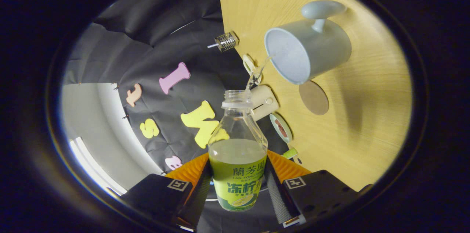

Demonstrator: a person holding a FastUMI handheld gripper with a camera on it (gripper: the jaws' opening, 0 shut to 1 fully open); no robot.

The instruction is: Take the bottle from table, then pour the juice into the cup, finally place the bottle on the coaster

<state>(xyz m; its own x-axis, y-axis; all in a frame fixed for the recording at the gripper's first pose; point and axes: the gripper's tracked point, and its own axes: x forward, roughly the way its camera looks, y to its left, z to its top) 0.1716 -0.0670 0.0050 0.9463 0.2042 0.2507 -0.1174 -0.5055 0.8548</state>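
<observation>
While clamped in the tool [238, 189] — bottle [238, 159], base cut off, stream toward cup [306, 51].

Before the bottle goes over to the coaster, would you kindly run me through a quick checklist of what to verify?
1. Grip: gripper fingers press both sides of the bottle: ok.
2. Pouring finished: a stream is running from the bottle's mouth to the cup: not ok.
3. Stream lands inside the cup: ok.
4. Coaster bare, beside the cup: ok.
5. Juice left in the bottle: ok.
6. Spill on the table: cannot tell.
</observation>
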